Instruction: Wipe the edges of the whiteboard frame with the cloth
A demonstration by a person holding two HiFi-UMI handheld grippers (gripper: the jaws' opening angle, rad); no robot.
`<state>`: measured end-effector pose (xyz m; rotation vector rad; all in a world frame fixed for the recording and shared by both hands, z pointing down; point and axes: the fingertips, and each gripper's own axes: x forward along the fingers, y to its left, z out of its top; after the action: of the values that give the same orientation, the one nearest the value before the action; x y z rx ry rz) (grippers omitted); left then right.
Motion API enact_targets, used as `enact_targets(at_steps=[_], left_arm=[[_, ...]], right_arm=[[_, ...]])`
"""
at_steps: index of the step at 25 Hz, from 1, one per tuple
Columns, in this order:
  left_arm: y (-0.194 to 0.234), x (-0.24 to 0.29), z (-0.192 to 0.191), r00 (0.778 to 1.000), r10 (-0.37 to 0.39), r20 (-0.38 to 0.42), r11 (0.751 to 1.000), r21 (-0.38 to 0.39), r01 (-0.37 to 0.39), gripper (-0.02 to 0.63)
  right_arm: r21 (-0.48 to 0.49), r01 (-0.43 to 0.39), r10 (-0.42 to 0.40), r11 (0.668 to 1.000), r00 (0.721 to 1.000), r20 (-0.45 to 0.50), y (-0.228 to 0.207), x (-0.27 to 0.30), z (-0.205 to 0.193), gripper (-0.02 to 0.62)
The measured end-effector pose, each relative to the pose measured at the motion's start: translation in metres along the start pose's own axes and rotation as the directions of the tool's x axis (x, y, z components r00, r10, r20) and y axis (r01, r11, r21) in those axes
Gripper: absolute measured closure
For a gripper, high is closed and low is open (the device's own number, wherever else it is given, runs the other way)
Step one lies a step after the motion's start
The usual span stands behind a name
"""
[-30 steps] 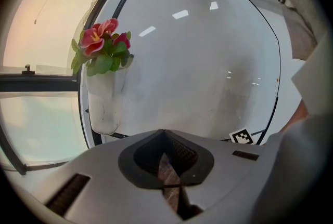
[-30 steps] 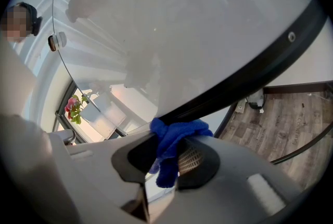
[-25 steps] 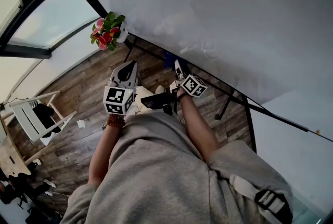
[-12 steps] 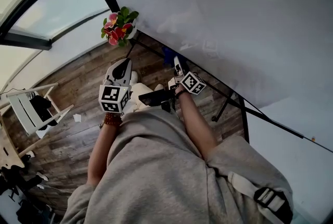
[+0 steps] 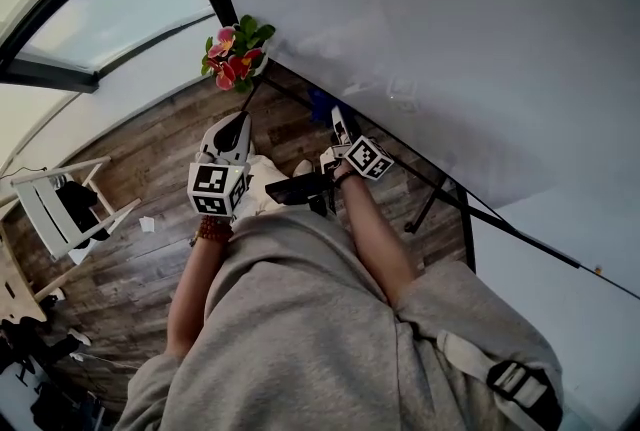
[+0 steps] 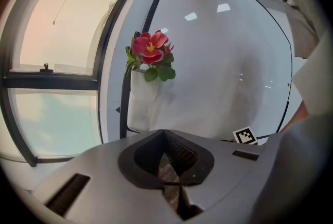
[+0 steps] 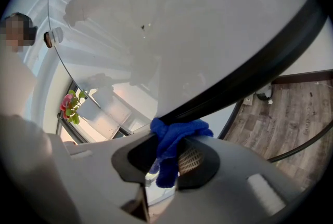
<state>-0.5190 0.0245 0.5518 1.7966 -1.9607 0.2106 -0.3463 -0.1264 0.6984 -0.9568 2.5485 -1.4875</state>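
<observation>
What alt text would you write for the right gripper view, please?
The right gripper pinches a blue cloth against the black edge of the whiteboard frame. The white board fills the view above, with pink flowers at far left and wood floor at right.

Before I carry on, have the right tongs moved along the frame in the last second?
Yes, slightly: the right tongs, shut on the blue cloth, slid along the whiteboard's bottom frame toward the flowers, though the head camera shifted too.
</observation>
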Motion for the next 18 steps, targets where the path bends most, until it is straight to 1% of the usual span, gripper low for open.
enact_targets(at_steps=[6,13,18], left_arm=[[-0.003,0.006,-0.001,1.000,-0.018,-0.011,1.000,0.008,0.018,0.597],[0.013,0.004,0.002,1.000,0.005,-0.003,1.000,-0.003,-0.005,0.597],[0.024,0.005,0.000,1.000,0.010,-0.005,1.000,-0.017,-0.010,0.597]], right_arm=[[-0.006,-0.011,0.011,1.000,1.000,-0.007,0.007,0.008,0.002,0.506],[-0.009,-0.025,0.025,1.000,0.999,-0.025,0.016,0.022,-0.005,0.506],[0.017,-0.036,0.036,0.999,0.999,-0.018,0.024,0.032,-0.009,0.506]])
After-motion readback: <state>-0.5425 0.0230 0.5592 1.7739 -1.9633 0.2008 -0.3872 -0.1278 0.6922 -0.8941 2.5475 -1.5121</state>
